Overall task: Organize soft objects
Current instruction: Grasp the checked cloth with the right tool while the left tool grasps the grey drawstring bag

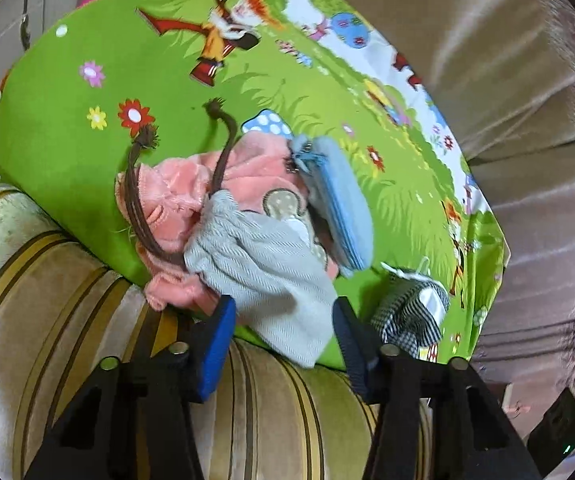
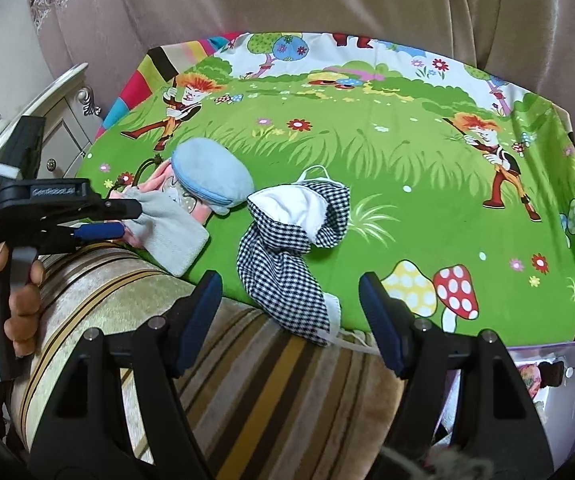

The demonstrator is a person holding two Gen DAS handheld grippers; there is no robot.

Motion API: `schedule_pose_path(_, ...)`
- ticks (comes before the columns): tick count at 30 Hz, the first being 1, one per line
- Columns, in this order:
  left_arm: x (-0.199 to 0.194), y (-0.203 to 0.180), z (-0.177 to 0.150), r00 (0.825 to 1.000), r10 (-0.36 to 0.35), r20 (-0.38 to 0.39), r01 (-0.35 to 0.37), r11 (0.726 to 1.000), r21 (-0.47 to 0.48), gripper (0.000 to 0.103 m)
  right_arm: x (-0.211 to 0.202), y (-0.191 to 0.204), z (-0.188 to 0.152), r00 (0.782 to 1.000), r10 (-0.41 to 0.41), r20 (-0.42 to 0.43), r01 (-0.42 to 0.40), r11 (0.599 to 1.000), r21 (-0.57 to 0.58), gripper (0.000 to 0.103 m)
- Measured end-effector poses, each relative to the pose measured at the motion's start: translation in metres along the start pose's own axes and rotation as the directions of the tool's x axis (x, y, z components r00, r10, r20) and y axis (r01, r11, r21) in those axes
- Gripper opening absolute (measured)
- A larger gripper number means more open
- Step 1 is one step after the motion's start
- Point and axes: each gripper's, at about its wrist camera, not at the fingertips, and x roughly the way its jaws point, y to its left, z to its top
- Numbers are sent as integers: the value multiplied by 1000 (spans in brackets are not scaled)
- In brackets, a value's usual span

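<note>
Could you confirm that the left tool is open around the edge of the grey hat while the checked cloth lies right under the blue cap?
Not quite. In the right wrist view the checked cloth lies beside the blue cap, not under it. The left tool is indeed open around the grey hat edge.

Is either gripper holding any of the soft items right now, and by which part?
Nothing is held. The left gripper is open around the near end of the grey knit cloth; the right gripper is open, straddling the checkered cloth.
</note>
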Motion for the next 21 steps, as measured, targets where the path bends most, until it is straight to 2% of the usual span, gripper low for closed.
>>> schedule_pose_path(7,15,5,9,1000,14,-17,-15,999,-41,40,19,4,9,1000,-10,-27,10,1000,-6,74)
schedule_pose_path(10,19,9,11,1000,-3,-13,2,998,-56,36,29,7,12,999,-9,-45,9,1000,-13,74)
schedule_pose_path(21,27,17,9,999,-39,15,40,998,-44,12,62,11,22,994,-23,-108,23,1000,-5,74)
